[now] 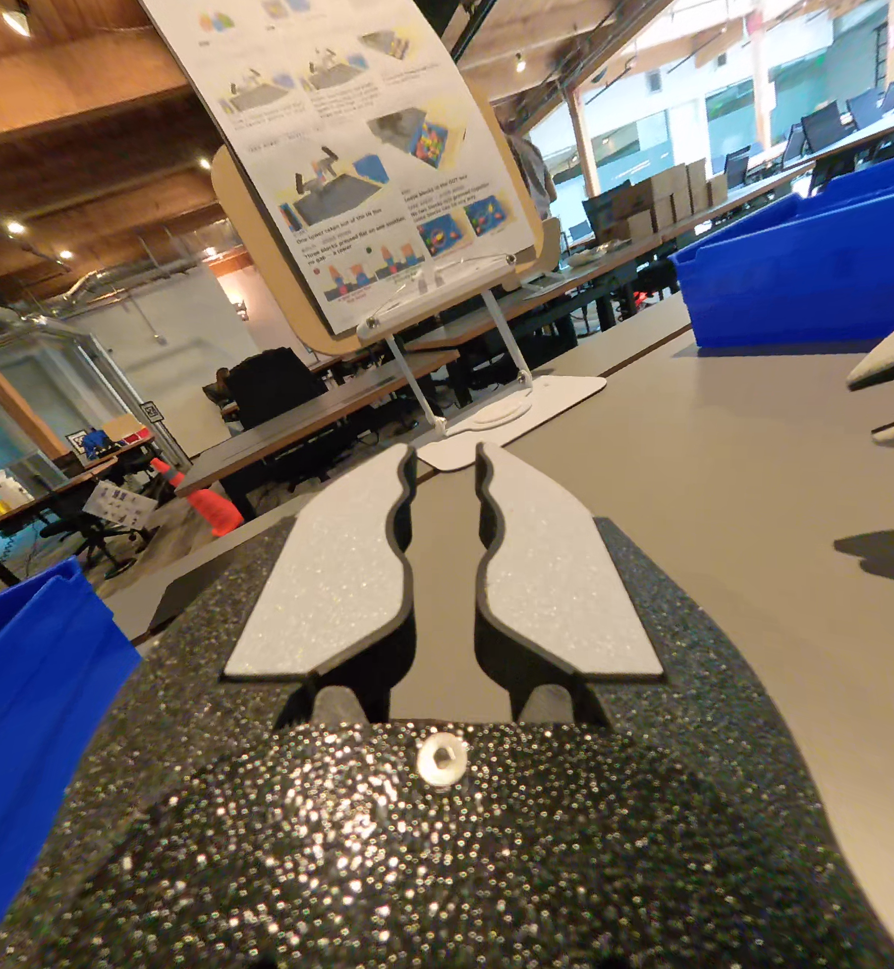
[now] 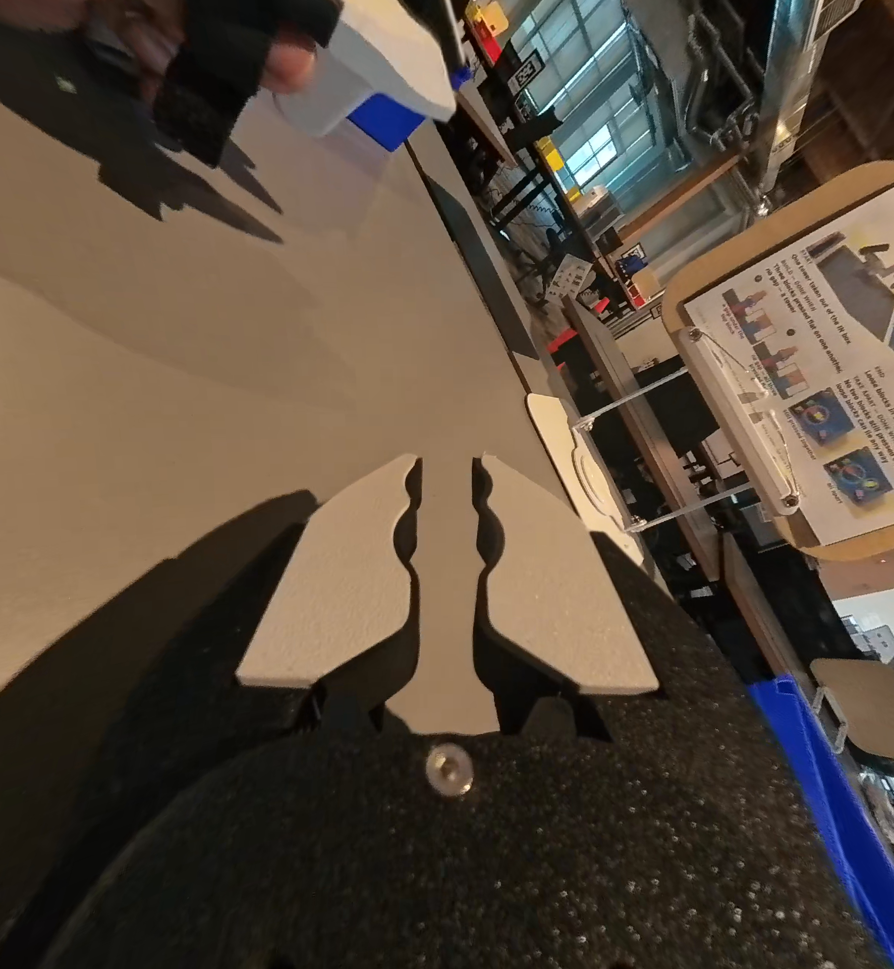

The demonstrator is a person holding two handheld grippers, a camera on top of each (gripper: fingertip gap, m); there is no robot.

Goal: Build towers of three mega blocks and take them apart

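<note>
Both tools empty over the grey surface (image 1: 722, 498), no blocks in sight.

Left tool (image 1: 445, 456) parted by a narrow gap, nothing between its fingers, aimed toward the instruction board (image 1: 350, 157). Right tool (image 2: 447, 464) likewise slightly parted and holding nothing, tilted sideways, just left of the board's white base (image 2: 586, 472). Blue bin (image 1: 812, 262) right of the board; another blue bin (image 1: 20, 708) near left of the board.
</note>
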